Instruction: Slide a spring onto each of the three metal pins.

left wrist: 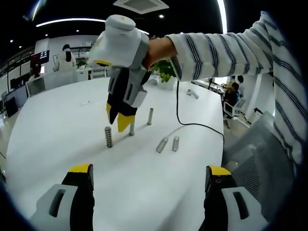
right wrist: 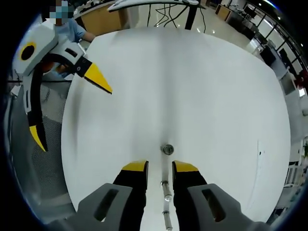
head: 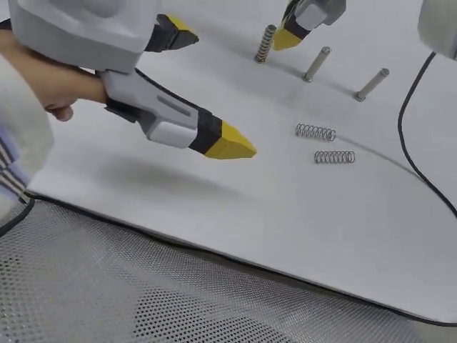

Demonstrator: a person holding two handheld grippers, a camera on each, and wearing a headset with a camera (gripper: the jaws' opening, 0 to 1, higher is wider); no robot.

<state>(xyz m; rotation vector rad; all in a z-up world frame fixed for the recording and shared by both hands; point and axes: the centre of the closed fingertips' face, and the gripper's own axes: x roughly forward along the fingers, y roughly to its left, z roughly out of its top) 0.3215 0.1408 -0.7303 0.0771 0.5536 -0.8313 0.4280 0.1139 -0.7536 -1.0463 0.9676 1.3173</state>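
Three metal pins stand in a row on the white table [head: 214,207]. A spring sits on the leftmost pin [head: 265,44] [left wrist: 109,137]; the middle pin [head: 316,64] [left wrist: 132,129] and the right pin [head: 371,84] [left wrist: 150,116] are bare. Two loose springs [head: 315,132] [head: 335,156] [left wrist: 162,144] [left wrist: 175,143] lie side by side in front of the pins. My right gripper [head: 288,39] [left wrist: 119,120] [right wrist: 160,168] hovers over the sprung and middle pins, jaws slightly apart and empty. My left gripper [head: 207,86] [left wrist: 150,175] is wide open, well left of the loose springs.
A black cable [head: 414,128] [left wrist: 185,122] runs across the table on the right. A grey perforated mesh surface [head: 143,300] lies below the table's front edge. A striped sleeve [left wrist: 226,53] reaches in from the right.
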